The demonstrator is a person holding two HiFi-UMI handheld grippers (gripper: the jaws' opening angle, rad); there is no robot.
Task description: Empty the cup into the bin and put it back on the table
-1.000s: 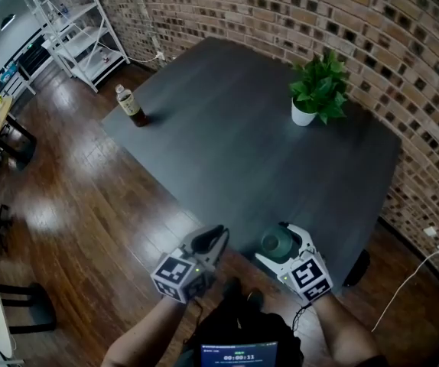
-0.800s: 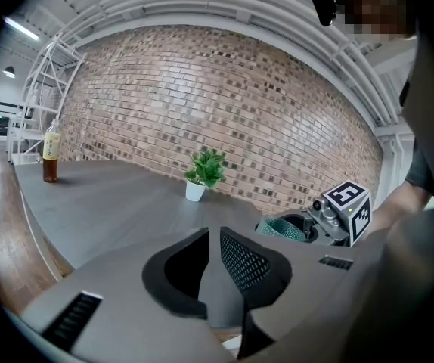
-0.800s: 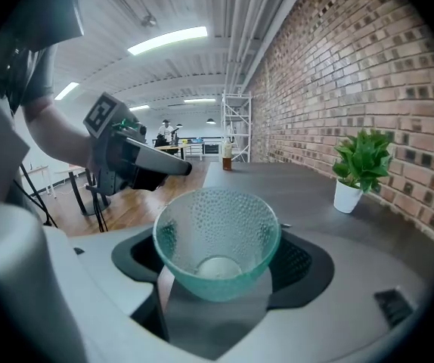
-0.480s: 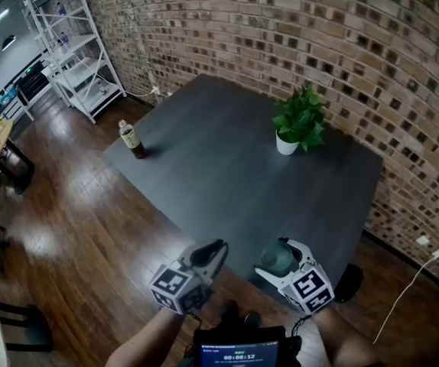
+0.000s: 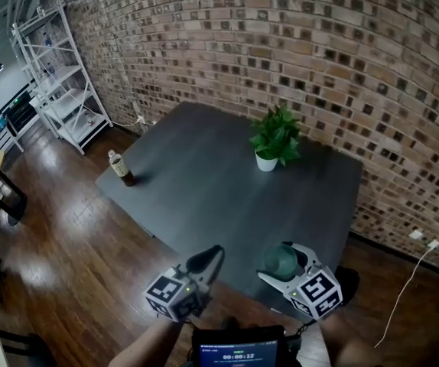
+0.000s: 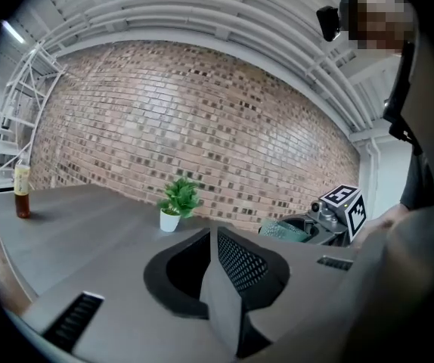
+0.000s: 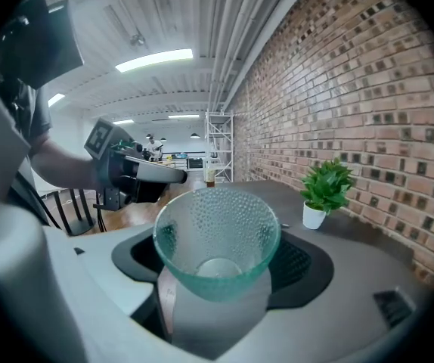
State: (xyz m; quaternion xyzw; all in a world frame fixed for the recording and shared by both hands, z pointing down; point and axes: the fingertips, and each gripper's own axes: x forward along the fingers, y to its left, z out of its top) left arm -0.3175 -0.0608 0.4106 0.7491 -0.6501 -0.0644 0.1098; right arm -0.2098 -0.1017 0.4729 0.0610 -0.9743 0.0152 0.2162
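A green dimpled glass cup (image 7: 217,240) sits upright between the jaws of my right gripper (image 7: 218,282), which is shut on its lower part. I see nothing inside the cup. In the head view the cup (image 5: 282,258) and right gripper (image 5: 274,265) hover at the near edge of the dark grey table (image 5: 227,197). My left gripper (image 5: 210,257) is beside it on the left, over the wooden floor, with its jaws together and nothing in them. The left gripper view shows those shut jaws and, off to the right, the cup (image 6: 285,231).
A potted plant (image 5: 273,140) stands near the table's far edge and a brown bottle (image 5: 120,168) on its left corner. A white shelf rack (image 5: 59,82) stands by the brick wall. A dark object (image 5: 349,277) lies on the floor by the table's near right corner, and a white cable (image 5: 407,281) runs beyond it.
The head view has tilted up and drawn back, so the table, plant and bottle look smaller and farther. Both grippers stay low in view, the right one still holding the cup.
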